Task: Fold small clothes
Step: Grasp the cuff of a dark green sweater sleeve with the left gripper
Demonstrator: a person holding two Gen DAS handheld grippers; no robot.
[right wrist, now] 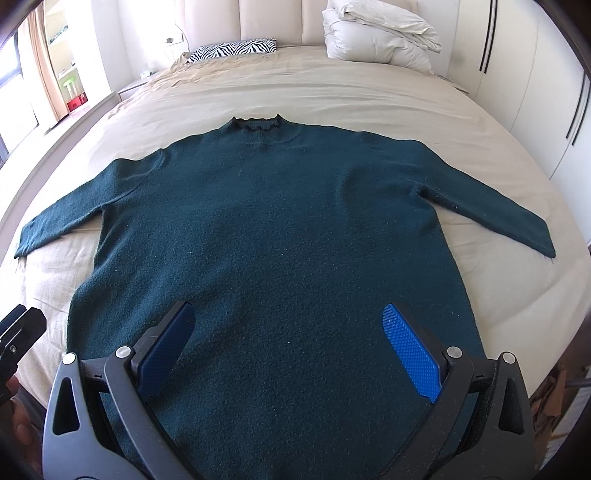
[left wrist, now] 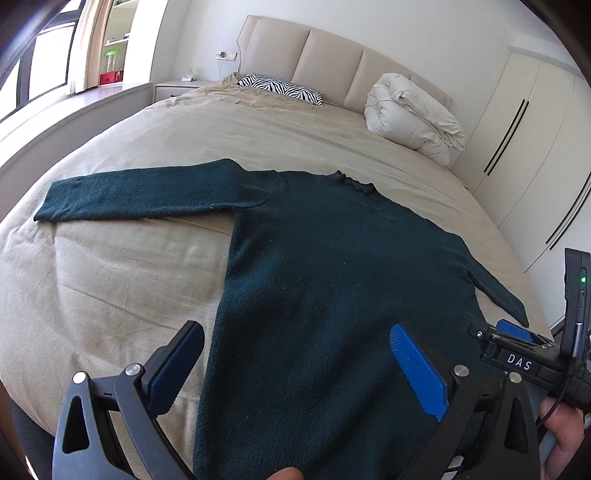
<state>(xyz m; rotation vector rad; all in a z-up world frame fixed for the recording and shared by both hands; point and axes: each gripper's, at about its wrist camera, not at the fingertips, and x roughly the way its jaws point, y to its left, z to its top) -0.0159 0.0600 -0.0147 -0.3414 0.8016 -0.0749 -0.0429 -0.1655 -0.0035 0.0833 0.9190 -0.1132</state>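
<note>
- Sweater (right wrist: pixel 273 229), dark green knit, lies nearest the cameras: flat and face-up on the bed (right wrist: pixel 369 96), hem toward the person, collar toward the headboard, both sleeves spread outward and unfolded.
- Bed carries a tan cover; a rolled white duvet (right wrist: pixel 376 33) and a zebra-print pillow (right wrist: pixel 236 48) sit at the far end, well apart from the garment.
- Right gripper (right wrist: pixel 291 343) hovers over the hem area, jaws spread wide, holding nothing.
- Left gripper (left wrist: pixel 295 365) hovers over the sweater's lower left edge, likewise wide open and empty.
- Judgement: folding has not begun; the garment is laid out ready.
- Next move likely calls for pinching a sleeve cuff or side edge and carrying it across the body without dragging the knit.
</note>
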